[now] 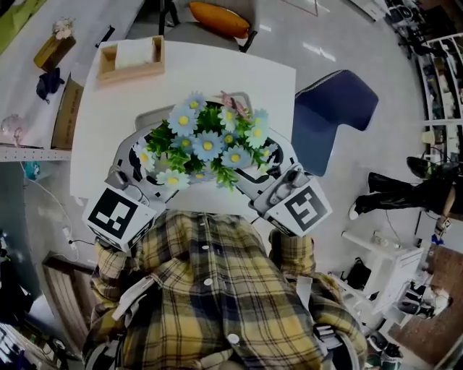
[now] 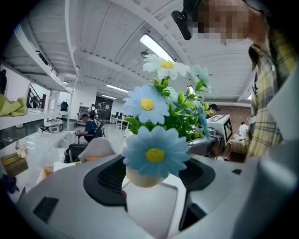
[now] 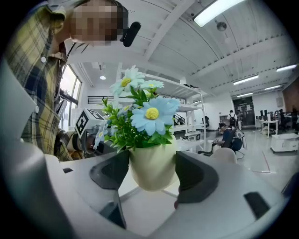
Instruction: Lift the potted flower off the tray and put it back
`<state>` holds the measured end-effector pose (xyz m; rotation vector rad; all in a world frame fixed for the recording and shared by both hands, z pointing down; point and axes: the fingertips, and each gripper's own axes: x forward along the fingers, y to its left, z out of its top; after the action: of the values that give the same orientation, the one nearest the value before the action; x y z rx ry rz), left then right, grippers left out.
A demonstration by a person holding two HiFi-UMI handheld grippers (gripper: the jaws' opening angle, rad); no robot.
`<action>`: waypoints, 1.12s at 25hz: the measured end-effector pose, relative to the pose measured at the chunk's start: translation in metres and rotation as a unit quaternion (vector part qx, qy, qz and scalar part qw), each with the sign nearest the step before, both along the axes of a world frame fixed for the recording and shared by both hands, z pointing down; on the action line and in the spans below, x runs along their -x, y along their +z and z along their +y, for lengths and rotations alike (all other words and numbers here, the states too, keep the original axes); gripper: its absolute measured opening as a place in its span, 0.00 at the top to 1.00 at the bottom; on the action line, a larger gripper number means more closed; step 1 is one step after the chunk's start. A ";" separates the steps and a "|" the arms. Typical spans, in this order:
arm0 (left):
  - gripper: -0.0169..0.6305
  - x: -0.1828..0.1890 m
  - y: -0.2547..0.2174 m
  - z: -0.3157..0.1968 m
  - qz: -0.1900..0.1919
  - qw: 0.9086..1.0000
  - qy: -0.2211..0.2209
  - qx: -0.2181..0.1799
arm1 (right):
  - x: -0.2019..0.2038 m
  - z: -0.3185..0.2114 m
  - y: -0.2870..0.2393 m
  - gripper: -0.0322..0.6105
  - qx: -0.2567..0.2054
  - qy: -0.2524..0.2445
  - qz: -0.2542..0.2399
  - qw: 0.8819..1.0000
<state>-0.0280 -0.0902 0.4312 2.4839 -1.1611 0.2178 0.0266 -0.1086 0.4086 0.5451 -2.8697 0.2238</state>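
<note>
The potted flower point(image 1: 206, 144), blue daisies with green leaves in a cream pot, is held up close to my chest above the white table point(image 1: 268, 79). Both grippers hold the pot from opposite sides. The left gripper point(image 1: 145, 170) comes in from the left and the right gripper point(image 1: 269, 173) from the right; the blooms hide their fingertips. In the left gripper view the pot point(image 2: 140, 177) sits between the black pads point(image 2: 108, 179), partly behind a daisy. In the right gripper view the pot point(image 3: 152, 163) is squeezed between both pads point(image 3: 194, 175). A grey tray point(image 1: 148, 115) shows beneath the flowers.
A wooden box point(image 1: 132, 59) stands at the table's far edge. A blue chair point(image 1: 329, 115) is to the right and an orange cushion point(image 1: 218, 18) lies on a seat beyond the table. Shelves and clutter line the left side.
</note>
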 end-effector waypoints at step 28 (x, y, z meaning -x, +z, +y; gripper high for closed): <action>0.46 0.004 -0.017 -0.003 0.006 0.999 0.025 -0.038 | 0.002 0.006 -0.011 0.47 0.000 0.042 0.002 0.999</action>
<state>-0.0319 -0.0931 0.4137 2.5788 -1.1243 0.1735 0.0250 -0.1031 0.3974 0.6668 -2.8451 0.2350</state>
